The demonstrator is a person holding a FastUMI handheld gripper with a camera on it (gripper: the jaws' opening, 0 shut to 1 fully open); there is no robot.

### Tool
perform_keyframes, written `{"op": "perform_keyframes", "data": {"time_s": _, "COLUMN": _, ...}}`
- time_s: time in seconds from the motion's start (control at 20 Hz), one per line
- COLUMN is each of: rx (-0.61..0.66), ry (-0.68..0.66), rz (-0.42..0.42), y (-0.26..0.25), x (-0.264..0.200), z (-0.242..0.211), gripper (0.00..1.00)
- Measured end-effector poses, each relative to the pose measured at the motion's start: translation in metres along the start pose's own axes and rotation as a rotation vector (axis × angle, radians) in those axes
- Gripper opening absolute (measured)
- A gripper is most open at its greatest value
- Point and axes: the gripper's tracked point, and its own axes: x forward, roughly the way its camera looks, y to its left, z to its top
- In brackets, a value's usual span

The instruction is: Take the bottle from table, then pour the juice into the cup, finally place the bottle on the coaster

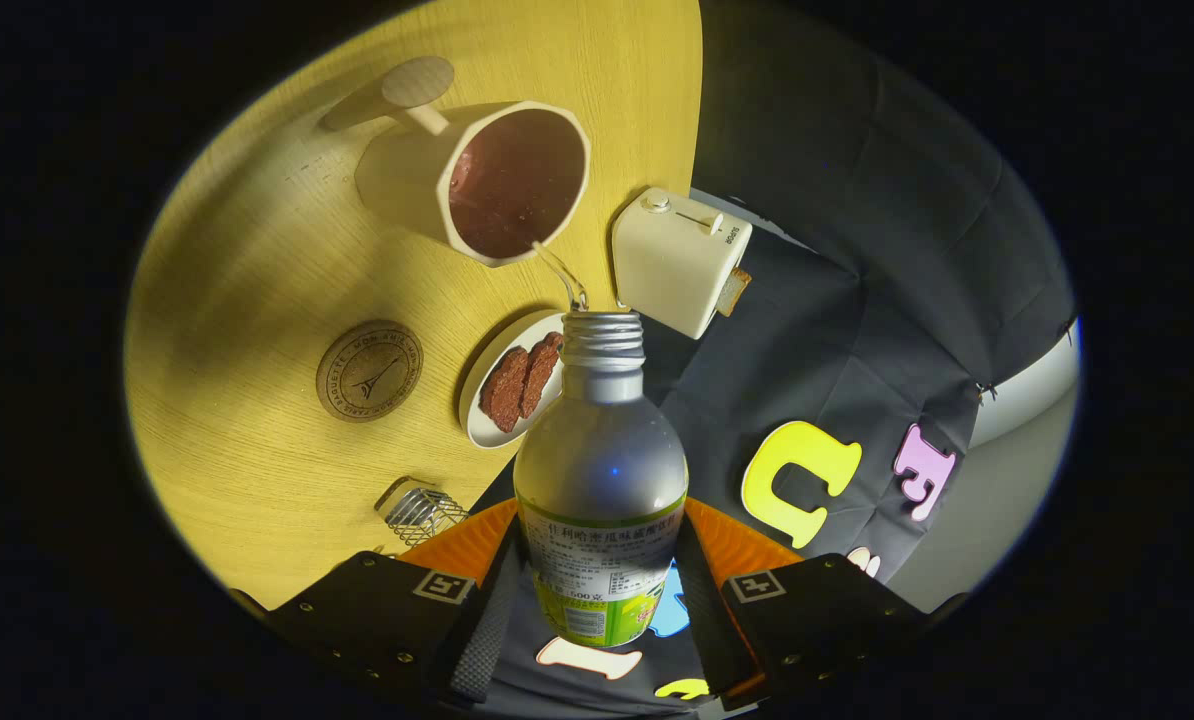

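Note:
My gripper (597, 590) is shut on a clear bottle (600, 460) with a green label and a threaded, capless neck; both fingers press on its lower body. The bottle is tilted toward a cream cup (477, 175) with a handle, and a thin stream (560, 272) runs from the bottle's mouth into the cup. The cup holds dark reddish juice close to its rim. A round wooden coaster (369, 370) with an engraved tower lies on the yellow wooden table (257, 250), to the left of the bottle and nearer to me than the cup.
A white plate (487, 390) with two brown slices sits just beyond the bottle's neck. A cream toaster (679, 260) with a bread slice stands right of the cup at the table's edge. A small wire rack (420, 512) rests near my left finger.

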Motion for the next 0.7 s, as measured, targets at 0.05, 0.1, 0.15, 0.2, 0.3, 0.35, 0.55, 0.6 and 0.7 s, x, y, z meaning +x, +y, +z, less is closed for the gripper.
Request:
{"op": "perform_keyframes", "data": {"time_s": 0.05, "rx": -0.010, "ry": -0.005, "rz": -0.003, "y": -0.002, "x": 0.000, "z": 0.000, "gripper": 0.77}}
{"op": "perform_keyframes", "data": {"time_s": 0.1, "rx": -0.018, "ry": -0.009, "rz": -0.005, "y": -0.003, "x": 0.000, "z": 0.002, "gripper": 0.77}}
{"op": "perform_keyframes", "data": {"time_s": 0.15, "rx": -0.026, "ry": -0.012, "rz": -0.005, "y": -0.004, "x": 0.001, "z": 0.002, "gripper": 0.77}}
{"op": "perform_keyframes", "data": {"time_s": 0.2, "rx": -0.034, "ry": -0.014, "rz": -0.005, "y": -0.005, "x": 0.003, "z": 0.004, "gripper": 0.77}}
{"op": "perform_keyframes", "data": {"time_s": 0.3, "rx": -0.046, "ry": -0.015, "rz": -0.006, "y": -0.005, "x": 0.005, "z": 0.006, "gripper": 0.77}}
{"op": "perform_keyframes", "data": {"time_s": 0.35, "rx": -0.052, "ry": -0.016, "rz": -0.007, "y": -0.007, "x": 0.005, "z": 0.007, "gripper": 0.77}}
{"op": "perform_keyframes", "data": {"time_s": 0.55, "rx": -0.071, "ry": -0.034, "rz": -0.015, "y": -0.009, "x": 0.003, "z": 0.013, "gripper": 0.77}}
{"op": "perform_keyframes", "data": {"time_s": 0.6, "rx": -0.074, "ry": -0.037, "rz": -0.016, "y": -0.010, "x": 0.003, "z": 0.015, "gripper": 0.77}}
{"op": "perform_keyframes", "data": {"time_s": 0.7, "rx": -0.077, "ry": -0.037, "rz": -0.012, "y": -0.010, "x": 0.005, "z": 0.017, "gripper": 0.77}}
